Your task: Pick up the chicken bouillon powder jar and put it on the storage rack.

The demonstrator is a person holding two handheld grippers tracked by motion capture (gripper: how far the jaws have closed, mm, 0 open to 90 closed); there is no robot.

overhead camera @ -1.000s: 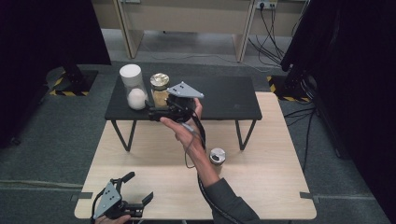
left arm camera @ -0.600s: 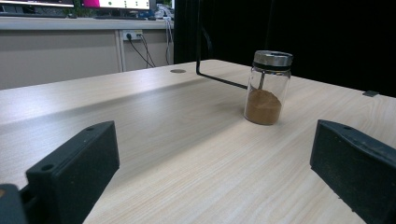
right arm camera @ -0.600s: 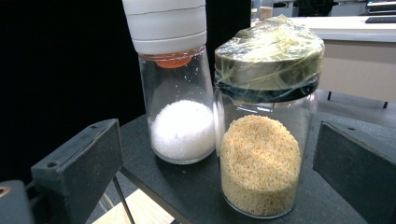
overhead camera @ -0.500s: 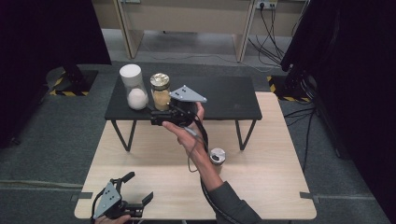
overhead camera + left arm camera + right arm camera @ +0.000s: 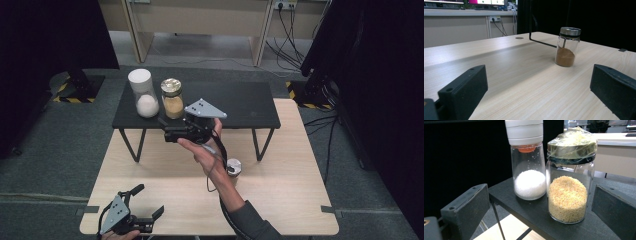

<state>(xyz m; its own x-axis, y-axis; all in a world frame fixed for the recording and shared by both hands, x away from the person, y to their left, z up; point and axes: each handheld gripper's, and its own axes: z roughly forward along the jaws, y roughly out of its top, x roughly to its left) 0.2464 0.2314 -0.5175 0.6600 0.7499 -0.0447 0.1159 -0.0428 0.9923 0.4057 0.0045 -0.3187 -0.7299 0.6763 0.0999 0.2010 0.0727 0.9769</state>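
My left gripper [image 5: 142,220] sits nearest me at the 7 o'clock corner of the tabletop [image 5: 280,210], jaws wide and holding nothing; in its own view the brown spice jar [image 5: 567,47] stands well ahead on the wood. Farther out, my right gripper [image 5: 172,131] hovers at the front edge of the small black table [image 5: 245,102], jaws spread wide and empty, facing the jar of yellow granules [image 5: 569,192]. The white-capped jar of white powder [image 5: 529,172] stands just beside it at 11 o'clock, seemingly touching. I judge the risk is there: a jaw closing in could nudge the white jar or catch the loose film over the lid, tipping either off the raised edge.
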